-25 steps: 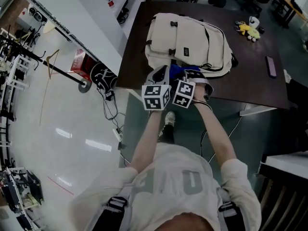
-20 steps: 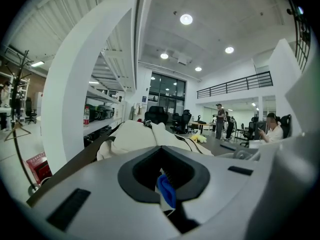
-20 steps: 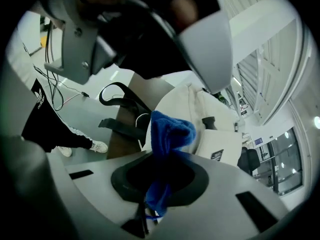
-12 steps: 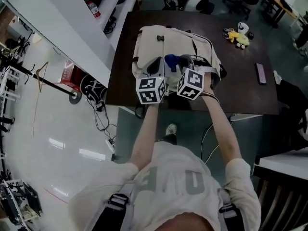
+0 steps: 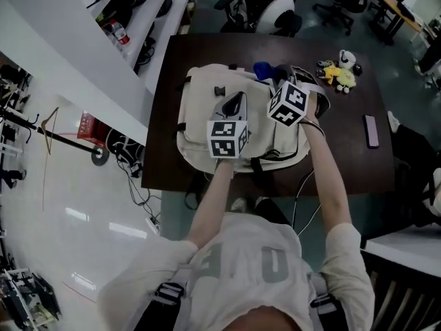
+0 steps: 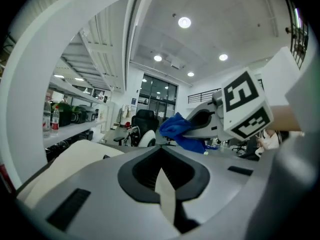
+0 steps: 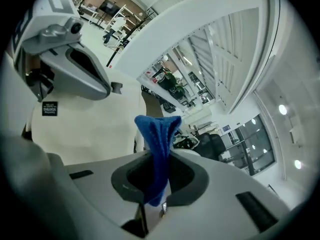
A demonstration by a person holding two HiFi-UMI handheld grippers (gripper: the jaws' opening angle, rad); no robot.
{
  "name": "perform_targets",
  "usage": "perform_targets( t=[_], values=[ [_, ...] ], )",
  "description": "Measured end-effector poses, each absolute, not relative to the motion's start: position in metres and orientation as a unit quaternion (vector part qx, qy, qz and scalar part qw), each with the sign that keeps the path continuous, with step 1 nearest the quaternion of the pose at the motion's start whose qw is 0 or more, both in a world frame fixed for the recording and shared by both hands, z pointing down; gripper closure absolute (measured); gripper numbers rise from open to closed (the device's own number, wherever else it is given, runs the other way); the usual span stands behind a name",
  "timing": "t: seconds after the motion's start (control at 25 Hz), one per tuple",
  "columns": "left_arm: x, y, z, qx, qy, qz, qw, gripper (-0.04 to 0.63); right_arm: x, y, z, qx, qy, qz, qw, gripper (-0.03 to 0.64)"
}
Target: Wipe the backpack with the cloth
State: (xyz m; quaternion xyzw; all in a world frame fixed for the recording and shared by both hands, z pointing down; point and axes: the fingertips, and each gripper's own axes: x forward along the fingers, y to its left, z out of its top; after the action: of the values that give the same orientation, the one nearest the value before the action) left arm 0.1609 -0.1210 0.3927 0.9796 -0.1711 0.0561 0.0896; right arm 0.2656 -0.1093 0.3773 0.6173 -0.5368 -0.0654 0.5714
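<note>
Head view: the cream backpack (image 5: 207,116) lies flat on the dark surface (image 5: 344,157). The right hand-held gripper (image 5: 274,76) has travelled from the middle of the pack, where it was half a second ago, to its far edge at 12 o'clock. The blue cloth (image 5: 263,69) rides with it and now sits bunched at that edge. The left hand-held gripper (image 5: 234,104) stays on the pack's centre, to the cloth's 7 o'clock. A yellow toy (image 5: 339,73) lies at 2 o'clock, clear of the pack.

Left gripper view: the jaws of the left hand-held gripper (image 6: 165,194) stand close together with only a thin cream sliver between them. Whether fabric is pinched there cannot be told. The right hand-held gripper (image 6: 197,129) crosses at 1 o'clock, with the cloth (image 6: 175,128) hanging from its tip as a crumpled blue fold. The backpack (image 6: 75,156) shows at 9 o'clock.

Right gripper view: the right hand-held gripper (image 7: 155,204) is clamped on the cloth (image 7: 157,144). The cloth stands up from the jaws as a narrow, knitted-looking blue strip. The pack's pale panel (image 7: 90,124) fills the left, and the left hand-held gripper (image 7: 85,71) sits over it at 10 o'clock.
</note>
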Motion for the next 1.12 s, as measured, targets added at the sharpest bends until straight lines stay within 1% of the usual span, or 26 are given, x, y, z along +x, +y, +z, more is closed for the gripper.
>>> perform_targets(
  t=[0.08,0.2,0.4,0.6,0.96,1.12],
  values=[
    [0.168,-0.136,0.393,0.977,-0.186,0.062,0.085,0.592,0.285,-0.125,0.399,0.603,-0.546,-0.05,0.579,0.578],
    [0.177,-0.148,0.398,0.972,-0.201,0.073,0.096,0.591,0.303,-0.14,0.44,0.573,-0.565,-0.023,0.593,0.578],
    [0.185,-0.152,0.409,0.968,-0.22,0.105,0.055,0.592,0.292,-0.158,0.487,0.529,-0.598,-0.02,0.603,0.578],
    [0.184,-0.158,0.41,0.967,-0.224,0.099,0.074,0.592,0.28,-0.154,0.498,0.506,-0.609,-0.03,0.609,0.578],
    [0.182,-0.16,0.41,0.967,-0.224,0.093,0.082,0.592,0.261,-0.128,0.502,0.506,-0.595,-0.047,0.623,0.578],
    [0.181,-0.159,0.41,0.968,-0.22,0.091,0.08,0.592,0.238,-0.11,0.508,0.497,-0.593,-0.051,0.631,0.577]
  ],
)
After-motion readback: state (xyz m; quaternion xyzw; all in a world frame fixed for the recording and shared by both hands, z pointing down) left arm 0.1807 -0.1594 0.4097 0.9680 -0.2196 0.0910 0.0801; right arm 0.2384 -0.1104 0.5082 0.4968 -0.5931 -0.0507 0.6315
